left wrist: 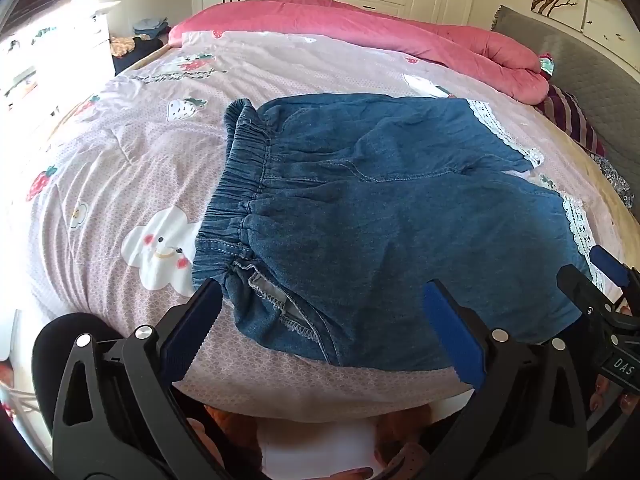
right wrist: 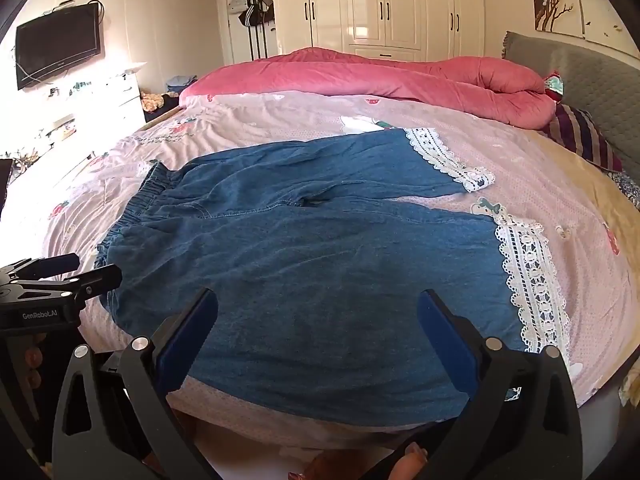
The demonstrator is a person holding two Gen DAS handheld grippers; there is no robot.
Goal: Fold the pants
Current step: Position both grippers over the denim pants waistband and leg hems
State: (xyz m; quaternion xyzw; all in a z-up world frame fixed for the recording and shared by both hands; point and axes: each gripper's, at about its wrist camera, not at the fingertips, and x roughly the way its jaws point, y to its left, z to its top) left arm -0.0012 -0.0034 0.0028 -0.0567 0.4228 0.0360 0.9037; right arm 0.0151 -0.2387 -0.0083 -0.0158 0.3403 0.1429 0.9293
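Blue denim pants (left wrist: 380, 208) with white lace cuffs (left wrist: 576, 224) lie flat and spread on the bed, elastic waistband (left wrist: 236, 184) to the left, both legs to the right. My left gripper (left wrist: 324, 292) is open and empty, just above the near waist corner. My right gripper (right wrist: 318, 300) is open and empty over the near leg of the pants (right wrist: 320, 264), left of the lace cuff (right wrist: 528, 276). The right gripper also shows in the left wrist view (left wrist: 592, 276), and the left gripper in the right wrist view (right wrist: 72, 268).
The bed sheet (left wrist: 132, 168) is pink with strawberry and cloud prints. A rolled red quilt (right wrist: 380, 76) lies along the far side. Striped pillows (right wrist: 580, 140) and a grey headboard (right wrist: 592, 76) are at the right. The bed's near edge (right wrist: 280, 420) is just under the grippers.
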